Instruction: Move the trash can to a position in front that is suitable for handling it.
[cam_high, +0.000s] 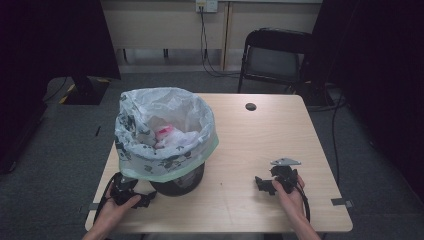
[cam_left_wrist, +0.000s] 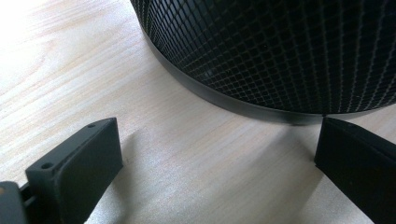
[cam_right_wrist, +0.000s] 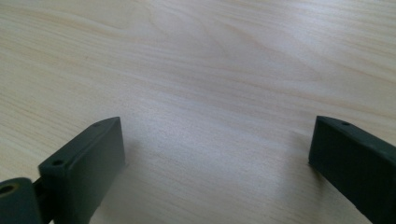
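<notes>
A black mesh waste bin (cam_high: 178, 181) stands on the left part of the wooden table (cam_high: 260, 145), lined with a patterned white bag (cam_high: 165, 127) whose top folds over the rim. Crumpled white and pink rubbish (cam_high: 167, 135) lies inside. My left gripper (cam_high: 148, 198) rests low on the table just left of the bin's base, open and empty; its own view has the mesh wall (cam_left_wrist: 280, 46) close ahead. My right gripper (cam_high: 262, 184) sits on the table near the front right, open, with bare wood (cam_right_wrist: 215, 93) between its jaws.
A round cable hole (cam_high: 250, 106) marks the table's far side. A black folding chair (cam_high: 275, 55) stands behind the table, with cables hanging from a wall socket (cam_high: 206, 6). Grey carpet surrounds the table.
</notes>
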